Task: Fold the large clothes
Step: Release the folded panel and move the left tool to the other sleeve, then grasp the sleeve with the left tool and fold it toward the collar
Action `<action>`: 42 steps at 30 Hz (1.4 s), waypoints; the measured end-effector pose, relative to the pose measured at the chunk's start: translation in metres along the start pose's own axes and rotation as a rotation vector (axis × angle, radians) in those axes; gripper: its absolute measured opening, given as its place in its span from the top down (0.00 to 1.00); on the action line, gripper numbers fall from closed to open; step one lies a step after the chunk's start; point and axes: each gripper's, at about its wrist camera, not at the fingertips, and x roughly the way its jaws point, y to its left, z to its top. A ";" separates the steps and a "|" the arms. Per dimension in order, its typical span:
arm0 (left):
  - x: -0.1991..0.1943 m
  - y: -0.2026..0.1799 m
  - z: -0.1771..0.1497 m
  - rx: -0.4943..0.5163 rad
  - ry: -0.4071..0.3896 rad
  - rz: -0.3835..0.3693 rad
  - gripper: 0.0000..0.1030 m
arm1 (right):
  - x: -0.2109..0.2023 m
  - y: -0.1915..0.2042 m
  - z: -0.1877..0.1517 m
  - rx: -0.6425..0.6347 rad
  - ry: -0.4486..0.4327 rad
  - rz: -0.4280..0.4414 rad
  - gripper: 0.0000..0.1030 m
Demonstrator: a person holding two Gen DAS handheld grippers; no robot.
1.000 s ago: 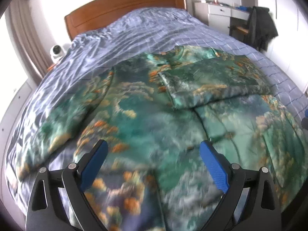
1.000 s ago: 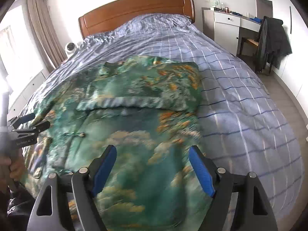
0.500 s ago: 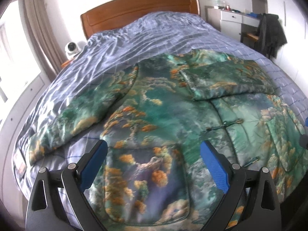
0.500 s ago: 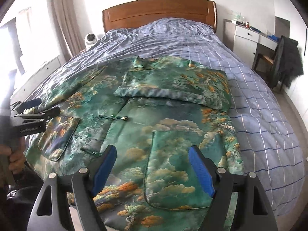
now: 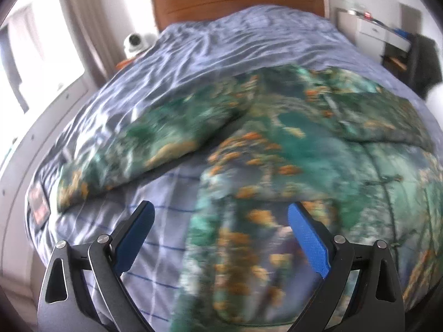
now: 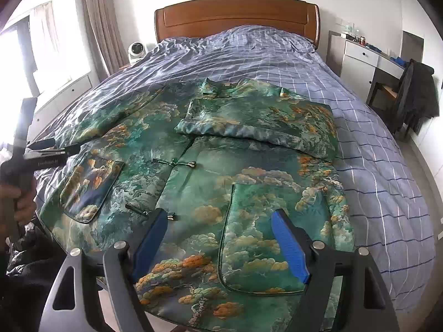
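Note:
A large green jacket point(image 6: 216, 171) with orange cloud print lies spread on the bed, front up. Its right sleeve point(image 6: 265, 121) is folded across the chest. The left sleeve point(image 5: 155, 138) stretches out flat toward the bed's left edge. My right gripper point(image 6: 220, 238) hovers open above the jacket's lower hem, over the right patch pocket point(image 6: 257, 243), holding nothing. My left gripper point(image 5: 221, 235) hovers open over the jacket's lower left side, below the spread sleeve, its view blurred. In the right wrist view the left gripper point(image 6: 55, 148) appears at the far left, held by a hand point(image 6: 22, 199).
The bed has a blue checked duvet point(image 6: 373, 144) and a wooden headboard point(image 6: 235, 16). A white round device point(image 6: 137, 51) stands beside the bed at the left. A white desk point(image 6: 365, 55) and a chair with a dark garment point(image 6: 415, 96) stand at the right.
The left gripper has swung left across the jacket, bringing the spread left sleeve and bed edge into view. The right gripper shifted left early, then steadied over the hem. Both stay open.

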 end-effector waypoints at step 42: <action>0.058 0.116 0.086 -0.245 -0.134 0.370 0.90 | 0.009 0.033 -0.012 -0.072 0.051 0.044 0.23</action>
